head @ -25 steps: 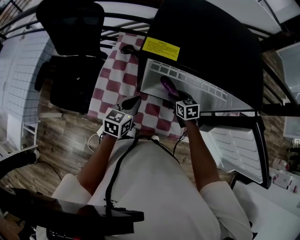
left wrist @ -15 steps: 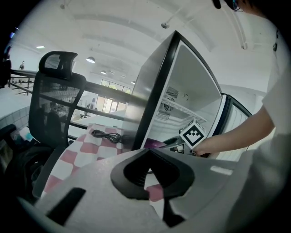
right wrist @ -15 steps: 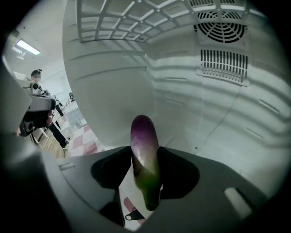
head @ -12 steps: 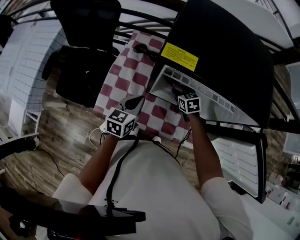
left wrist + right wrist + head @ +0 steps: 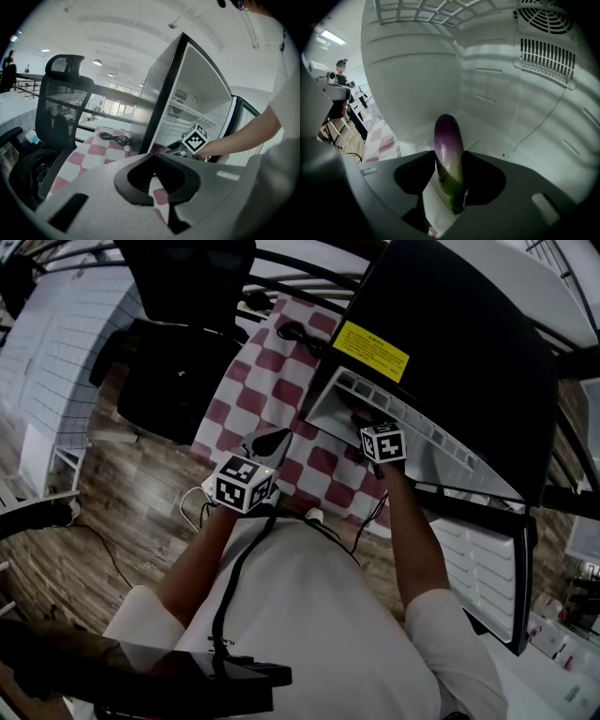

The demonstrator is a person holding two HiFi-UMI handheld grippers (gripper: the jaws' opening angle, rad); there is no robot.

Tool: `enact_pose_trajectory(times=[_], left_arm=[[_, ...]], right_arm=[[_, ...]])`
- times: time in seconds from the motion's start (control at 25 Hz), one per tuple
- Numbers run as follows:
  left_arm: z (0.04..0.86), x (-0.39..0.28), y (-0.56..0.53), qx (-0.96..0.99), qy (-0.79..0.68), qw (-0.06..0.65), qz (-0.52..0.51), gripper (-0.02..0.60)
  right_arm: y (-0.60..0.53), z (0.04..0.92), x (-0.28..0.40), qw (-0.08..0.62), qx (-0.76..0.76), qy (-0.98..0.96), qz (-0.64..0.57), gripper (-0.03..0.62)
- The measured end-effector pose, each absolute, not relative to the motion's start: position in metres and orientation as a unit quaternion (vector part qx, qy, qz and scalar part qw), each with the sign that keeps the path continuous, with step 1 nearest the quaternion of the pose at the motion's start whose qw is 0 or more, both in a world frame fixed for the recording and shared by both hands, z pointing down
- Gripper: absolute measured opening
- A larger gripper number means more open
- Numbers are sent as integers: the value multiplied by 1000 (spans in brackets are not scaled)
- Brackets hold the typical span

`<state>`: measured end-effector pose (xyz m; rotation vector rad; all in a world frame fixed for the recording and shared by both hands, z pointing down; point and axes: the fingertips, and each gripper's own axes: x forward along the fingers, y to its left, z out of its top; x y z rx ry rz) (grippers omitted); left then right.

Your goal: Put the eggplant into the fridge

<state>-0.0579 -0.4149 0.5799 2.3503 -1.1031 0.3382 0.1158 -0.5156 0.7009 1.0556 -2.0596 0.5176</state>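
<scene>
A purple eggplant with a green stem end is clamped in my right gripper, which is shut on it. Its tip points into the white inside of the fridge, above the floor of the compartment. From the head view, the right gripper reaches into the open black fridge, and the eggplant is mostly hidden there. My left gripper hangs shut and empty over the checkered cloth, left of the fridge. In the left gripper view the eggplant shows at the fridge mouth.
The fridge door stands open at the right. A fan vent sits on the back wall, with a wire shelf above. A black cable lies on the cloth. A black office chair stands to the left.
My right gripper has carried the eggplant from the fridge mouth deeper inside. The left gripper has stayed roughly in place, shut.
</scene>
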Motion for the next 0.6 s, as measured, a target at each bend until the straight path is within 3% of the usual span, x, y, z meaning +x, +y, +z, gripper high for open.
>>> enact_pose_trajectory(times=[0.6], left_arm=[[581, -54, -402, 870, -400, 256, 133, 5]], right_arm=[[-513, 714, 127, 446, 398, -789, 147, 198]])
